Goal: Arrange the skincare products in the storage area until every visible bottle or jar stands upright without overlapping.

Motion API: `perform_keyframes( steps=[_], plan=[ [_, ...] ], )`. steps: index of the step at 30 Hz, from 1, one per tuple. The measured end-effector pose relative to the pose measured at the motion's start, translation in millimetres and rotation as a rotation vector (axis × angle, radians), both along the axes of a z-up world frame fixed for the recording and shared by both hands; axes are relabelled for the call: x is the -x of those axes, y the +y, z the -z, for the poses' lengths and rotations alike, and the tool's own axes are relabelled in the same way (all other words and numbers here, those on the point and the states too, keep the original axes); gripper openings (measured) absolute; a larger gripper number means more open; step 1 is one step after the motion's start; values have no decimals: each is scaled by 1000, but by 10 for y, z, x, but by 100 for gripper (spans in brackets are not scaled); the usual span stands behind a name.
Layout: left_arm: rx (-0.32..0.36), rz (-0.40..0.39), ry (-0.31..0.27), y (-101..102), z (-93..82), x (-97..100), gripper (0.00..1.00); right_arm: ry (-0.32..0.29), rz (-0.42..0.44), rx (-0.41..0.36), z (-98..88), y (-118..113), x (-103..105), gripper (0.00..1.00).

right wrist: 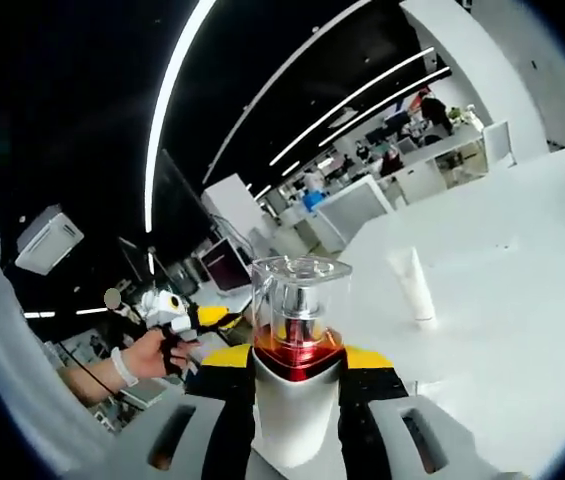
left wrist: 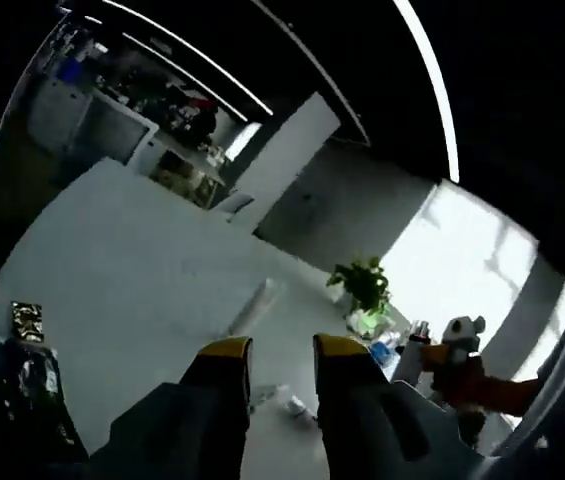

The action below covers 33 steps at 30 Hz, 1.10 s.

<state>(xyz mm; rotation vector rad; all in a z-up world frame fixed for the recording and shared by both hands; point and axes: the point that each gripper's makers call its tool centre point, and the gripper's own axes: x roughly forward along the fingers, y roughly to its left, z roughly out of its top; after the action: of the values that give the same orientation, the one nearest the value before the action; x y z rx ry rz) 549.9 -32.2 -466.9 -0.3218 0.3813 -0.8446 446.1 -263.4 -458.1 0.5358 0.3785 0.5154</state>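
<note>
Standing between the right gripper's [right wrist: 299,362] yellow-tipped jaws in the right gripper view is a skincare bottle [right wrist: 298,340], white in its lower body, red at the shoulder, with a clear cap on top; the jaws are clenched against its sides and it rides upright above the white table [right wrist: 522,330]. Just past it on that table lies a white tube [right wrist: 414,284], flat and apart from the bottle. At the left of the same view a person's hand [right wrist: 152,352] holds the other gripper, its yellow tips near the bottle's left side. In the left gripper view the left gripper [left wrist: 282,368] hangs over the table with its jaws apart and nothing between them. Beyond them lie a pale tube [left wrist: 254,305] and a small item [left wrist: 295,405] too blurred to name. Farther right a green potted plant [left wrist: 364,286] stands beside a cluster of small bottles [left wrist: 402,345], and the right gripper comes in at that edge.
</note>
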Motion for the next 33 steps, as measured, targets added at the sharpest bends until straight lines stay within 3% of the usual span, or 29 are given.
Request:
perform_keyframes(
  steps=[3, 6, 7, 8, 11, 15, 18, 20, 21, 23, 26, 27, 28, 30, 33],
  plan=[
    [-228, 33, -191, 109, 68, 172, 23, 2, 12, 2, 9, -7, -2, 25],
    [-373, 68, -200, 159, 327, 414, 29, -1, 15, 5, 8, -7, 6, 25],
    [-387, 59, -186, 181, 405, 451, 32, -1, 16, 3, 10, -7, 6, 25],
    [-348, 55, -109, 143, 519, 570, 36, 0, 20, 1, 14, -13, 2, 25],
    [-341, 45, -18, 150, 750, 745, 39, 5, 22, -1, 43, -2, -28, 25],
    [-424, 23, -8, 238, 1014, 861, 38, 0, 15, 17, 36, 31, -54, 25],
    [-451, 38, 11, 185, 1153, 970, 37, -5, 13, 18, 36, 30, -68, 25],
    [-528, 68, 22, 198, 1257, 1026, 32, -4, 15, 18, 41, 24, -89, 25],
    [-588, 74, -9, 242, 1275, 1002, 29, -4, 15, 18, 45, 21, -97, 25],
    [-613, 43, -13, 306, 1262, 984, 26, -1, 17, 19, 54, 20, -113, 25],
    [-494, -15, 52, 245, 1205, 1081, 32, -2, 19, 35, 61, -3, -128, 25],
    [-495, -6, 44, 221, 1220, 1116, 33, -3, 21, 38, 64, -13, -133, 25],
    [-509, 14, 45, 181, 1278, 1154, 32, -2, 24, 39, 70, -30, -140, 25],
    [-605, 77, 38, 177, 1362, 1186, 26, 4, 35, 37, 104, -79, -170, 25],
    [-509, 34, 35, 134, 1277, 1104, 29, -1, 44, 59, 118, -119, -199, 25]
  ],
)
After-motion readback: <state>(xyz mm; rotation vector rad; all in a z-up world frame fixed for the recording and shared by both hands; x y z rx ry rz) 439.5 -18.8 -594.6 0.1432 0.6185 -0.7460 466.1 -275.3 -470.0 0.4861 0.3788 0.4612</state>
